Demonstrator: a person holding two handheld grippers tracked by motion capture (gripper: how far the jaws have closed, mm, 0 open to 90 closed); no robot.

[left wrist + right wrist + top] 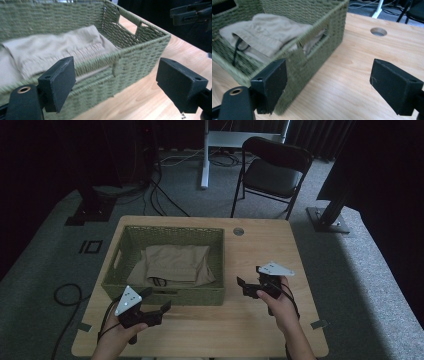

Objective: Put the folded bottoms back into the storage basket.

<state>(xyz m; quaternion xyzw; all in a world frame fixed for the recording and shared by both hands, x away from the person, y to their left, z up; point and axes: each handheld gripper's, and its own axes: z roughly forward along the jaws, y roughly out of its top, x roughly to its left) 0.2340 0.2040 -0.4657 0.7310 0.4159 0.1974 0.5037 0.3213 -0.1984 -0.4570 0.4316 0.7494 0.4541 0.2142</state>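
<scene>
Folded beige cloth garment (175, 264) inside green woven rectangular basket (114, 271), surface's left half. Soft, light, limp; pinch thick folded edge. Left claw (150, 306), right claw (250, 284) wide open, empty.

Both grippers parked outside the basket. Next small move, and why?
Probably bring the left gripper forward over the green basket's near wall toward the folded beige garment. Both sets of jaws stand open and hold nothing, the right gripper sits beside the basket, and the garment lies untouched inside.
</scene>
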